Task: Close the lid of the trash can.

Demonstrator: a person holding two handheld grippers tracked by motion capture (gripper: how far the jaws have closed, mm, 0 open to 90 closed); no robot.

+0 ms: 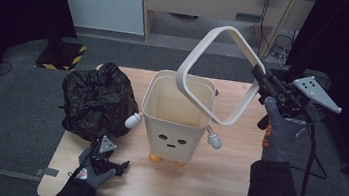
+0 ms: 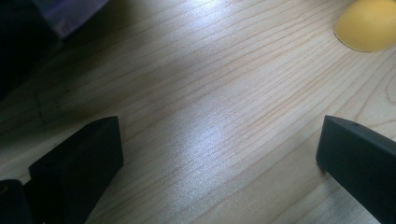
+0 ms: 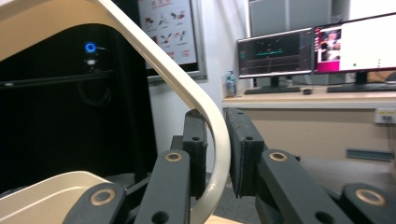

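My right gripper (image 1: 261, 77) pinches the cream ring (image 1: 207, 55) at one corner, above the bin (image 1: 177, 109).
The ring stands tilted on edge, its upper corner leaning away from me. My left gripper (image 1: 115, 165), jaws spread, rests on the table (image 1: 222, 184) beside the black bag (image 1: 95, 99).

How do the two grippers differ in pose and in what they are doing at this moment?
The right gripper is raised above the table, while the left gripper lies low on the wood. The right gripper is shut on the cream frame, lifted and tilted over the bin; the left gripper holds nothing. The right gripper's jaws stand close together on the frame; the left gripper's jaws stand wide apart. Both are black and held in gloved hands.
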